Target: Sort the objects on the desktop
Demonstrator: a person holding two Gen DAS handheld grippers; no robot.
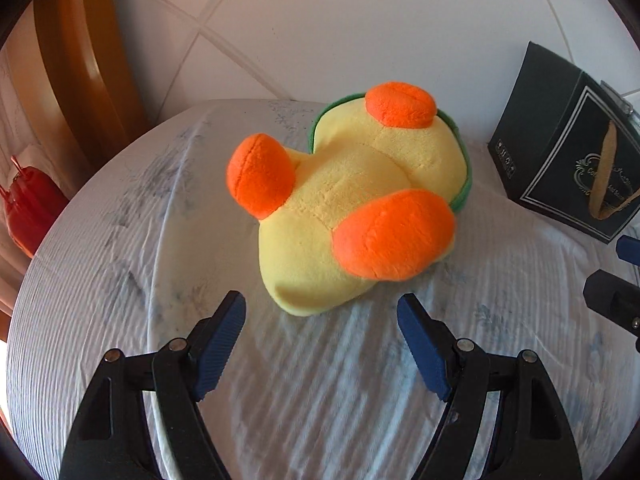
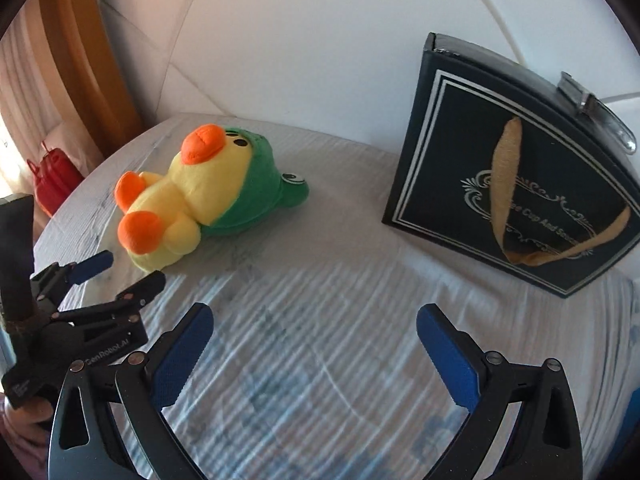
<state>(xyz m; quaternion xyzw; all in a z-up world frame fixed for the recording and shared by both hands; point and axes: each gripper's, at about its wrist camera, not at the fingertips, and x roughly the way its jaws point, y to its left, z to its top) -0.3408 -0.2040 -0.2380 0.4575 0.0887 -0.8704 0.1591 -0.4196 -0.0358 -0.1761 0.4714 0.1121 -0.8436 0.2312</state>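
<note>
Both my claws gape empty, left claw (image 1: 320, 314) just short of the plush duck (image 1: 352, 208), right claw (image 2: 316, 332) over bare surface (image 2: 320, 280) near the black box (image 2: 512, 184).

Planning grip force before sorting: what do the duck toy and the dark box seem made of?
The duck toy looks like soft plush: fuzzy yellow and orange pile, a green fleece-like hood, stitched seams. The dark box looks like rigid card, possibly with a leather-look wrap: flat faces, crisp edges, printed silver border, a metal clasp on top. It stands on a ribbed white cloth.
</note>
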